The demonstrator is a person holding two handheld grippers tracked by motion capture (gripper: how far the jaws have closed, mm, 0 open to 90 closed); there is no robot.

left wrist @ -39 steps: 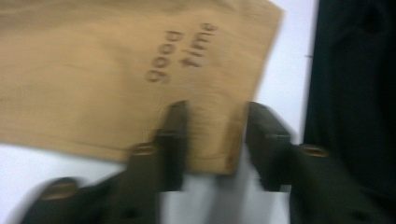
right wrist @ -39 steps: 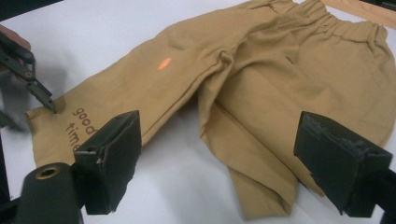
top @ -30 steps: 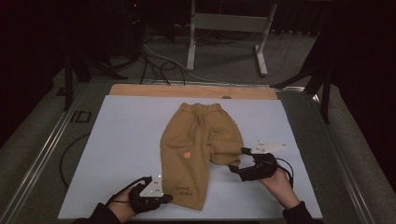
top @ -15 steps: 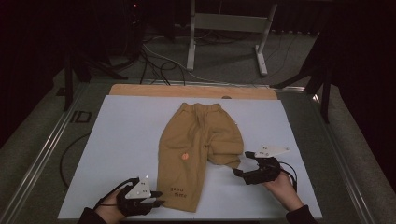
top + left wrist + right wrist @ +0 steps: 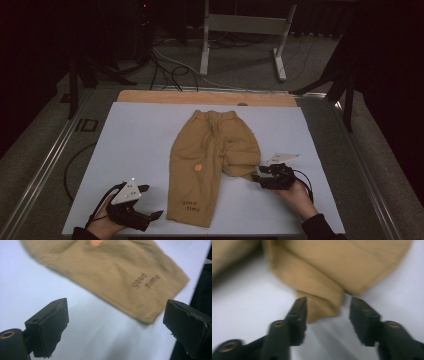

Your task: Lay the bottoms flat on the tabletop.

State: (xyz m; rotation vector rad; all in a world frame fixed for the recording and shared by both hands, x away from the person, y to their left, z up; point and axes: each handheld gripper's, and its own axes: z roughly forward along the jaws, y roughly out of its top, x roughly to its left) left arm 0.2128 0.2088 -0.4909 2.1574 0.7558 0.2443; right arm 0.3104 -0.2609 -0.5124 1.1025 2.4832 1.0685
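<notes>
Small tan trousers (image 5: 210, 150) lie flat on the white board (image 5: 135, 145), waistband away from me. Their left leg runs straight toward me, with an orange mark and "good time" printed by the hem (image 5: 147, 281). The right leg is folded up into a bunch (image 5: 319, 290). My left gripper (image 5: 151, 202) sits left of that hem with its jaws just opened wide. In its own view the left gripper (image 5: 117, 325) has nothing between the pads. My right gripper (image 5: 255, 176) is at the bunched leg. Seen from the right gripper (image 5: 328, 305), the jaws have just been closing, and the fabric tip lies between them untouched.
A wooden strip (image 5: 205, 97) edges the board at the back. Metal rails (image 5: 45, 170) run along the table's sides. A stand's legs (image 5: 240, 45) and cables (image 5: 165, 65) lie on the floor beyond.
My left gripper has pulled back to the left, away from the hem, and its jaws have spread. My right gripper has sunk a little toward the bunched leg.
</notes>
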